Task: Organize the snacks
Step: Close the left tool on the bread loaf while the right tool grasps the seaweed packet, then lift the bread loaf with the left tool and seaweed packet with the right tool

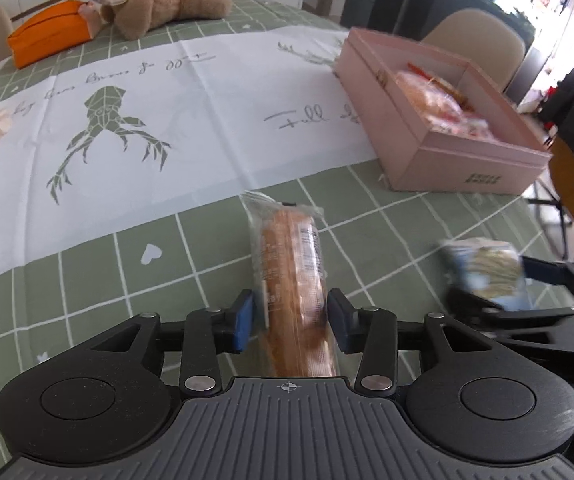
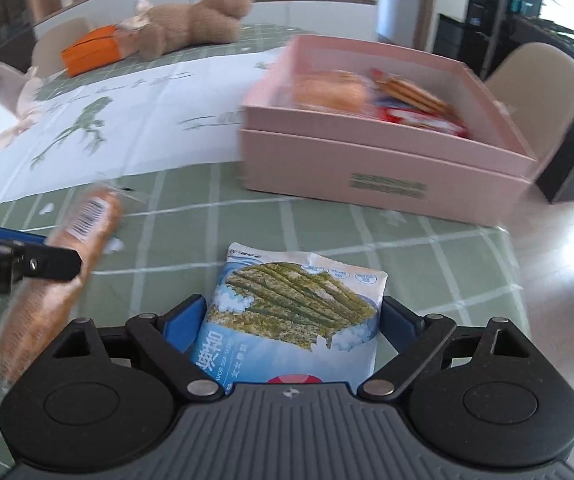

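Grippers (image 1: 290, 322) (image 2: 293, 322) clamp bread (image 1: 293, 280), seaweed packet (image 2: 291, 320).

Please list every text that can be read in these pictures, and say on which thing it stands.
"Full": tablecloth, in script; the other script there is unreadable.
"AVOR SEA": blue bag, cut off; its other characters are not clearly readable.
Bread pack: barcode label, too blurred.
Pink box: front label, too blurred.

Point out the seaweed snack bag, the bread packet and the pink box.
seaweed snack bag (image 2: 293, 320): right wrist view, printed front.
bread packet (image 1: 293, 280): left wrist view, middle of the loaf.
pink box (image 2: 383, 184): right wrist view, near side wall.
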{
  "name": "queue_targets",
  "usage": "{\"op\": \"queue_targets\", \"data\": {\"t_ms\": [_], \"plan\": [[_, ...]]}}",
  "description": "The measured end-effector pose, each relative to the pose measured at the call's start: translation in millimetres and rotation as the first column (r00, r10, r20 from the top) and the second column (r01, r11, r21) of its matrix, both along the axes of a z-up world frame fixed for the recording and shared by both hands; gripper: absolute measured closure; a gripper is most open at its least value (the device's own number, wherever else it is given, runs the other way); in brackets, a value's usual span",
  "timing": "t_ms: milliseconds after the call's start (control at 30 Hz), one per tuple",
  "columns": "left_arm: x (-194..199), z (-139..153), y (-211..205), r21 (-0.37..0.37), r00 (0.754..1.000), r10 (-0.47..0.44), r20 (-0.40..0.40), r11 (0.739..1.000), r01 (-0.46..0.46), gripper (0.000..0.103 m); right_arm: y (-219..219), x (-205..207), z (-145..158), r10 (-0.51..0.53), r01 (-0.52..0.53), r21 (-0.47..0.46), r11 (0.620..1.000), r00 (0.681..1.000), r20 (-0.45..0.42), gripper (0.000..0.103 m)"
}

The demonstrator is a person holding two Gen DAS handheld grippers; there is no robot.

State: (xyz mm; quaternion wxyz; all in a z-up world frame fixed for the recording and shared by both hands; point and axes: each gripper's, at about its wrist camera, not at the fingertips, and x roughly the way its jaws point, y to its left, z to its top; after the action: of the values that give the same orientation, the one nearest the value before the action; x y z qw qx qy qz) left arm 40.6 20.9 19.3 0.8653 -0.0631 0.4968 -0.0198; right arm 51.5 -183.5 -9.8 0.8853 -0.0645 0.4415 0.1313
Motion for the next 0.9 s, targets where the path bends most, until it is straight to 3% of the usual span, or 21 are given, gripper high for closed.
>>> {"op": "queue_targets", "data": {"t_ms": [167,367,633,767,900], "plan": [[0.5,-2.9,-10.6,0.068,0.999,-0.042,0.013,0.997,0.041,0.060,-13.5,-1.3,-3.7,-0.046,0.046,0.009,0.999,0.999,0.013,0.000],[-10.0,-5.1,-21.1,0.124,0.996,-0.080,0.038,0.989,0.075,0.060,-11.1,1.3,-8.9,-0.076,0.075,0.023,0.997,0.994,0.076,0.000],[-26.4,-5.2,-23.5,0.117,0.993,-0.105,0.050,0.988,0.098,0.060,-2.3,19.8,-1.9,-0.013,0.013,-0.001,1.000,1.000,-0.016,0.000],[-34.0,-3.8,-19.5,0.090,0.994,-0.104,0.038,0.991,0.101,0.060,0.3,5.1,2.8,0.032,-0.032,0.005,0.999,0.999,0.002,0.014],[-37.9,-2.8,-15.8,0.064,0.996,-0.090,0.029,0.994,0.088,0.060,1.2,-6.1,8.3,0.063,-0.063,0.026,0.998,0.998,-0.023,0.021]]}}
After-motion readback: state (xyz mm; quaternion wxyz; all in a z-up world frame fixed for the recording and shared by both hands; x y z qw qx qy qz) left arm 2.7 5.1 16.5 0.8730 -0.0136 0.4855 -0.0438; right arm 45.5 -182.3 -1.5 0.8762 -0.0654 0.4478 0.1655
